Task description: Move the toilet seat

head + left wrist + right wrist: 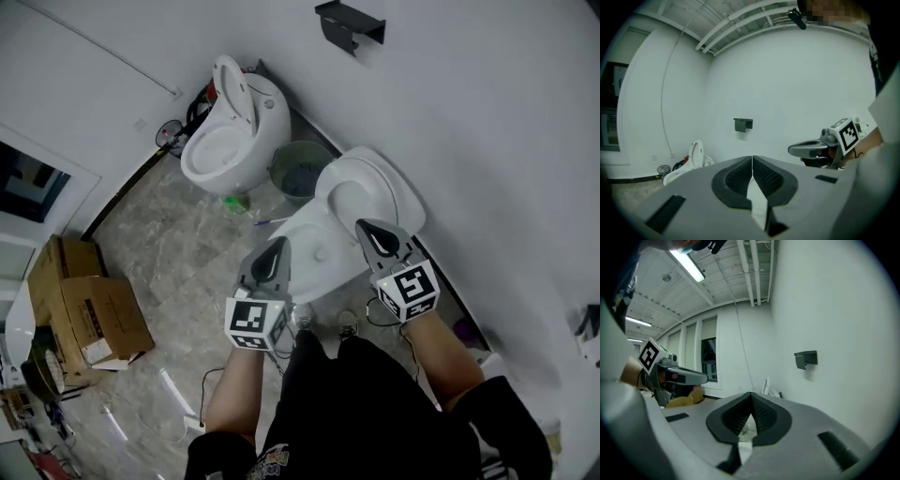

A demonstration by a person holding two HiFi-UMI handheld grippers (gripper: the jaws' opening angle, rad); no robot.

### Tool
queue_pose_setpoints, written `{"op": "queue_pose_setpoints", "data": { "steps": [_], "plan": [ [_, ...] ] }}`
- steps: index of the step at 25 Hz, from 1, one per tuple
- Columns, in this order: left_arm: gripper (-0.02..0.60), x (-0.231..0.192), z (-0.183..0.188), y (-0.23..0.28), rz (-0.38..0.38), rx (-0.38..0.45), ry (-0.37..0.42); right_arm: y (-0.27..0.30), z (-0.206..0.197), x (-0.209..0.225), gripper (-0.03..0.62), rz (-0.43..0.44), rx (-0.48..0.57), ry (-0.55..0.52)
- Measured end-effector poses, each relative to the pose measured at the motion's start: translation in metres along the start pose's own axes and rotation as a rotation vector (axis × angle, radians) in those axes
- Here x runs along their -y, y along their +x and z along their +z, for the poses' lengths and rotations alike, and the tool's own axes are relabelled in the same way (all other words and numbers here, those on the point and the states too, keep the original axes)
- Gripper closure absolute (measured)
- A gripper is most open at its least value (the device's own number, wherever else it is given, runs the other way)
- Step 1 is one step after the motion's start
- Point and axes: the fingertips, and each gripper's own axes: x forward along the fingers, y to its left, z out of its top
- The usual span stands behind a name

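The left tongs (pixel 752 160), jaws together on nothing, face a white wall (pixel 787 84) bearing a dark bracket (pixel 743 124); toilet (pixel 693 161) lower left.

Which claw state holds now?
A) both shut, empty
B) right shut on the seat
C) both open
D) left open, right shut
A: in their own views the left claw and the right claw are each closed tip to tip, with nothing clamped between.
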Motion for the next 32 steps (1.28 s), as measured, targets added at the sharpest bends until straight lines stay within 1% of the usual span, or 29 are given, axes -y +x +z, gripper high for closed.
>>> {"op": "queue_pose_setpoints", "data": {
  "steps": [3, 5, 7, 10, 13, 17, 22, 24, 27, 29, 32],
  "plan": [
    [0.575, -0.017, -0.007, -0.037, 0.053, 0.013, -0.043, 0.006, 0.002, -0.033, 0.589, 0.049, -0.004, -0.005],
    [0.575, -0.029, -0.013, -0.059, 0.087, 0.016, -0.051, 0.008, 0.000, -0.053, 0.589, 0.072, -0.010, -0.013],
    [0.575, -0.038, -0.019, -0.080, 0.098, 0.007, -0.049, 0.010, 0.000, -0.073, 0.589, 0.078, -0.011, -0.008],
    [0.575, -0.054, -0.024, -0.112, 0.094, 0.014, -0.032, 0.012, -0.001, -0.101, 0.589, 0.060, -0.004, 0.024],
    [0.575, -0.068, -0.031, -0.149, 0.060, 0.016, -0.026, 0.008, -0.005, -0.138, 0.589, 0.018, 0.000, 0.063],
    [0.575, -0.083, -0.041, -0.202, -0.020, 0.027, -0.016, -0.008, -0.010, -0.197, 0.589, -0.076, 0.011, 0.092],
    [0.575, -0.096, -0.061, -0.264, -0.108, 0.022, -0.031, -0.043, -0.015, -0.278, 0.589, -0.165, -0.015, 0.056],
    [0.575, -0.097, -0.069, -0.281, -0.135, 0.011, -0.057, -0.061, -0.018, -0.301, 0.589, -0.194, -0.037, 0.035],
    [0.575, -0.086, -0.076, -0.298, -0.183, 0.014, -0.104, -0.089, -0.018, -0.320, 0.589, -0.240, -0.054, 0.017],
    [0.575, -0.073, -0.079, -0.307, -0.210, 0.021, -0.102, -0.109, -0.020, -0.325, 0.589, -0.268, -0.054, 0.018],
    [0.575, -0.049, -0.080, -0.319, -0.234, 0.026, -0.077, -0.137, -0.020, -0.327, 0.589, -0.298, -0.039, 0.038]
  ]
}}
